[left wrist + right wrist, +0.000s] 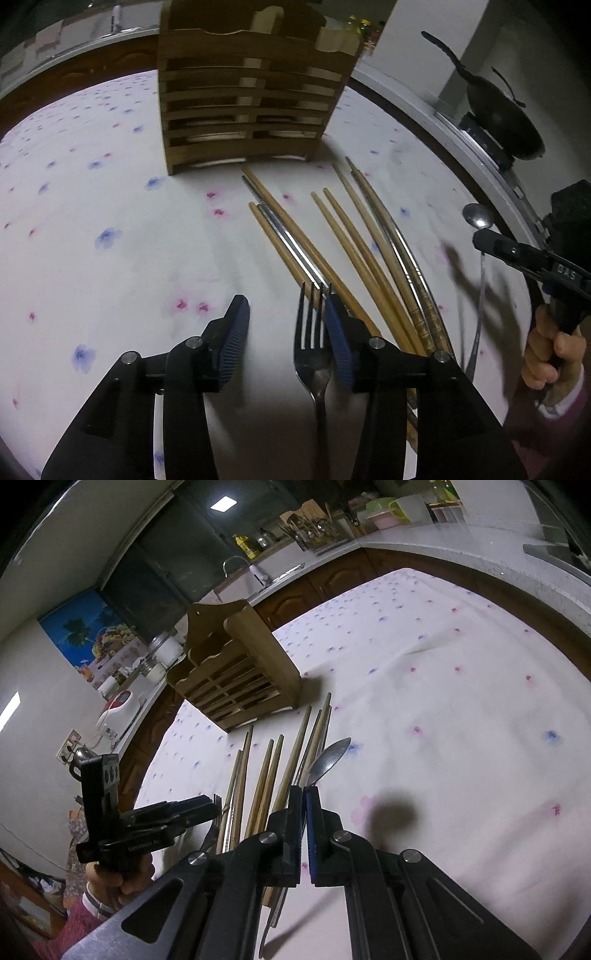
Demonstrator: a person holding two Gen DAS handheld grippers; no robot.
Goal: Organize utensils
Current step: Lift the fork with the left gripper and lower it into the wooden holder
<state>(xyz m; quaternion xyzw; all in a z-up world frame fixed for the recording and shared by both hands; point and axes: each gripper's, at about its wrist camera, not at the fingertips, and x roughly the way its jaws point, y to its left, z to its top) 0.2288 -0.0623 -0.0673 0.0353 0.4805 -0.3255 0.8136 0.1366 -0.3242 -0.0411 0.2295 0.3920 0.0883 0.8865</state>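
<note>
left gripper [286, 325]: jaws apart. fork [312, 354] stands between them, tines at 12, leaning on the right pad; left pad clear of it, so i can't call it a grip.
right gripper [305, 799]: clamped on the spoon [327, 757] at the neck, bowl poking out toward 1 o'clock, handle trailing under the fingers to 6.
chopsticks [354, 243]: loose fan of wooden and metal ones on the flowered tablecloth [110, 206], tips toward 11–12, just right of my fork.
utensil holder [251, 99]: slatted wood, upright at 12 beyond the chopstick tips, not touching them.
wok [502, 118]: on the counter at 2.
</note>
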